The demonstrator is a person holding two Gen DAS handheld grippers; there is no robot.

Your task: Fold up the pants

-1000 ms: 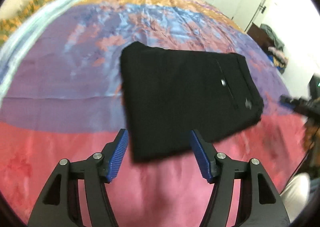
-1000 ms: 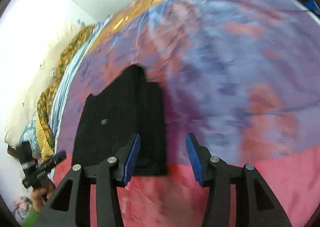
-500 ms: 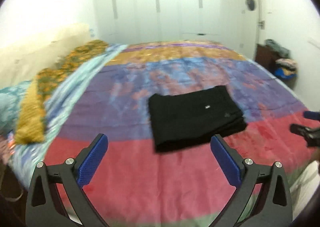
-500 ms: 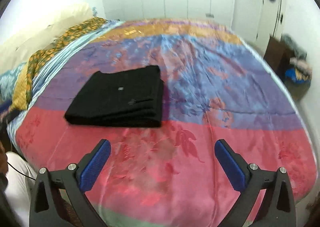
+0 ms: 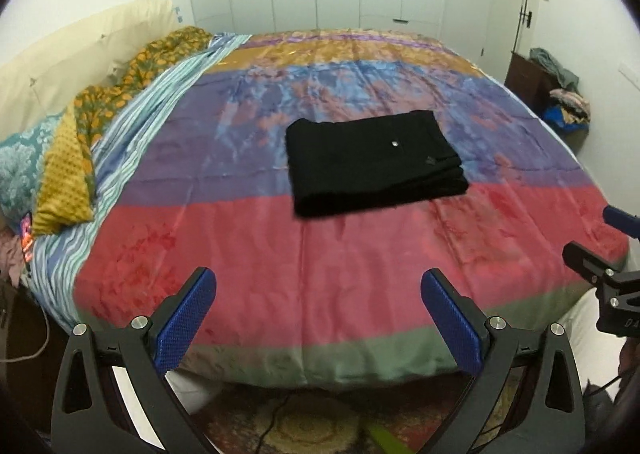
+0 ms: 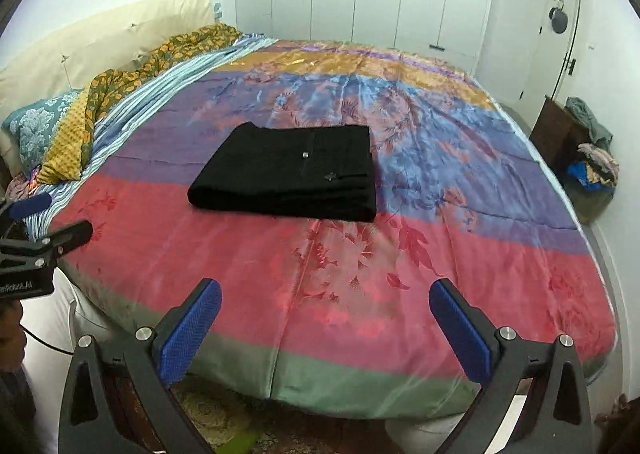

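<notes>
Black pants (image 5: 374, 164) lie folded flat, small silver button showing.

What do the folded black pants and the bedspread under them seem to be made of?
Pants: matte woven cloth, perhaps cotton; no sheen, thick stacked layers.
Bedspread: glossy, satin-like fabric, possibly silk or polyester; light glints off its creases.

Support: a wide bed (image 5: 400, 286) under a glossy satin bedspread (image 6: 460, 182) banded in gold, blue, purple, red and green, with a leaf pattern.
On the spread: black fabric pants (image 5: 376, 162) folded into a flat rectangle — lying across the purple and red bands, near the middle.
Left edge: a blue-and-white striped sheet (image 5: 132, 126), a mustard floral blanket (image 6: 160, 62) — bunched — and a teal patterned pillow (image 6: 40, 126).
Head end: a cream padded headboard (image 5: 80, 58).
</notes>
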